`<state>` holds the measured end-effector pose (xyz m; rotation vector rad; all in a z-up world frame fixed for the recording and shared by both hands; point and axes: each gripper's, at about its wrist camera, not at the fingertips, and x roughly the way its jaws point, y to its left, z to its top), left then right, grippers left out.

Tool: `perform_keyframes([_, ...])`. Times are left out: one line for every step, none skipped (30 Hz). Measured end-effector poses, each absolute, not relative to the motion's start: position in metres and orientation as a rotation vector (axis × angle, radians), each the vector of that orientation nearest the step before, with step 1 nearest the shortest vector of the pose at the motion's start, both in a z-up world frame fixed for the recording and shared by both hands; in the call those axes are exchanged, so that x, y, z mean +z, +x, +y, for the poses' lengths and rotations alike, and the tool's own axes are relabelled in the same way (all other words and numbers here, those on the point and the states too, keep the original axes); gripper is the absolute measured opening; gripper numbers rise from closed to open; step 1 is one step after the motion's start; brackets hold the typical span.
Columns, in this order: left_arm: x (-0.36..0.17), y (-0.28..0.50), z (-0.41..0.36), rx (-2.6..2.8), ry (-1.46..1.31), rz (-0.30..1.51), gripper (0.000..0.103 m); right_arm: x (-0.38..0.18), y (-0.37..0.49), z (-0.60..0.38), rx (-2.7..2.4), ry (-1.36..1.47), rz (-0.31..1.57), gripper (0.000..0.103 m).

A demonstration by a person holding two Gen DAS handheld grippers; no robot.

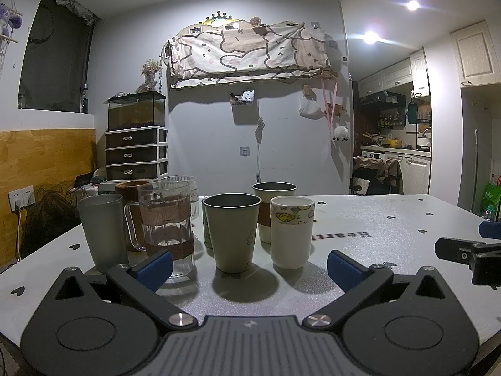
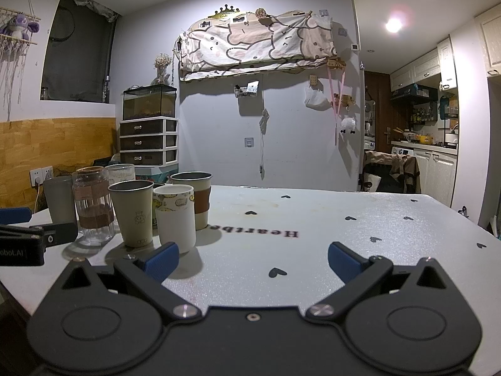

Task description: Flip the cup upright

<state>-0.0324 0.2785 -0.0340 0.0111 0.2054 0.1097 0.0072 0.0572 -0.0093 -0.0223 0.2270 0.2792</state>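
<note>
The white table (image 1: 391, 219) holds a bunch of cups, and every one seems to stand mouth up, so the flipping looks done. The olive cup (image 1: 233, 232) and the white cup (image 1: 291, 232) stand side by side in front. The left gripper (image 1: 249, 266) and the right gripper (image 2: 253, 261) are both spread wide and hold nothing. Next, just check for a tipped cup.

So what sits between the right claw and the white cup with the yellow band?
Nothing. In the right wrist view the open right claw has only bare table up to the white cup, which stands upright just beyond its left finger.
</note>
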Motion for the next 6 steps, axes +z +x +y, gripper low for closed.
perform_keyframes([-0.0339, -0.0326, 0.2783, 0.11, 0.01, 0.206, 0.103, -0.0093, 0.0071, 0.0572, 0.279, -0.023, 0.227, 0.102])
perform_keyframes([-0.0338, -0.0328, 0.2781, 0.11, 0.009, 0.206, 0.103, -0.0092, 0.0072, 0.0572, 0.279, -0.023, 0.226, 0.102])
perform_keyframes([-0.0337, -0.0329, 0.2778, 0.11, 0.008, 0.207, 0.103, -0.0092, 0.0072, 0.0572, 0.279, -0.022, 0.227, 0.102])
perform_keyframes([-0.0346, -0.0316, 0.279, 0.11, 0.007, 0.208, 0.103, -0.0092, 0.0072, 0.0572, 0.279, -0.023, 0.227, 0.102])
perform_keyframes([-0.0347, -0.0318, 0.2784, 0.11, 0.008, 0.208, 0.103, -0.0092, 0.0071, 0.0572, 0.279, -0.022, 0.227, 0.102])
perform_keyframes([-0.0348, -0.032, 0.2776, 0.109, 0.009, 0.208, 0.103, -0.0091, 0.0071, 0.0572, 0.279, -0.023, 0.226, 0.102])
